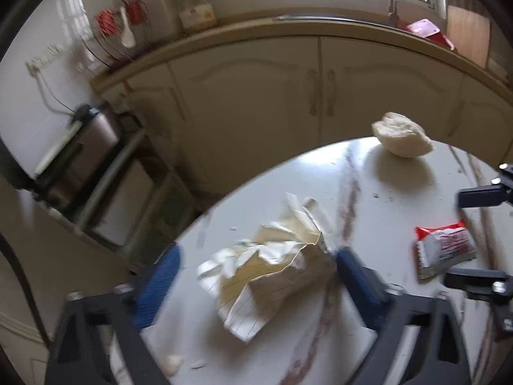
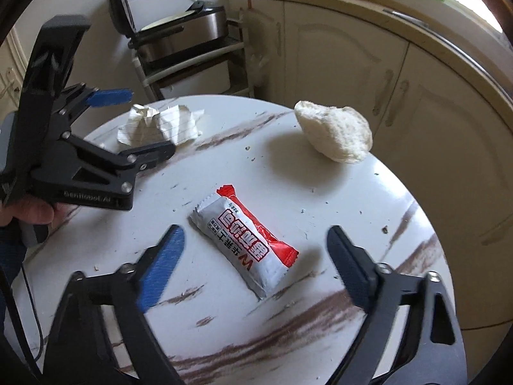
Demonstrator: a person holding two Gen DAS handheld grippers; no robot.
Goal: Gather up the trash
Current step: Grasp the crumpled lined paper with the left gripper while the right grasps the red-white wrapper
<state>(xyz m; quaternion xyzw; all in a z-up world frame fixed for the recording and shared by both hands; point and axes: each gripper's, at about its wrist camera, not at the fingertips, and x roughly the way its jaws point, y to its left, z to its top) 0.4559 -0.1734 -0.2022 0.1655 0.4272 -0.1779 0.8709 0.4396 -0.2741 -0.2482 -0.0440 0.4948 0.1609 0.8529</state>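
Observation:
On the round white table (image 1: pixel 400 192) (image 2: pixel 323 205), a crumpled sheet of lined paper (image 1: pixel 272 276) (image 2: pixel 160 125) lies between the fingers of my left gripper (image 1: pixel 258 253) (image 2: pixel 138 125). That gripper is open: its right finger is at the paper's edge and its left finger stands apart from it. A red and white snack wrapper (image 2: pixel 243 240) (image 1: pixel 444 250) lies flat between the fingers of my right gripper (image 2: pixel 255 229) (image 1: pixel 452 237), also open and clear of it on both sides. A torn piece of white bread (image 2: pixel 335 134) (image 1: pixel 402 138) sits at the table's far edge.
Crumbs are scattered over the table's brown-streaked top. Behind it stand cream kitchen cabinets (image 2: pixel 336 48) under a counter. A steel rice cooker (image 2: pixel 182 32) with its lid up sits on a rack at the far left. A person's hand (image 2: pixel 29 211) holds the left gripper.

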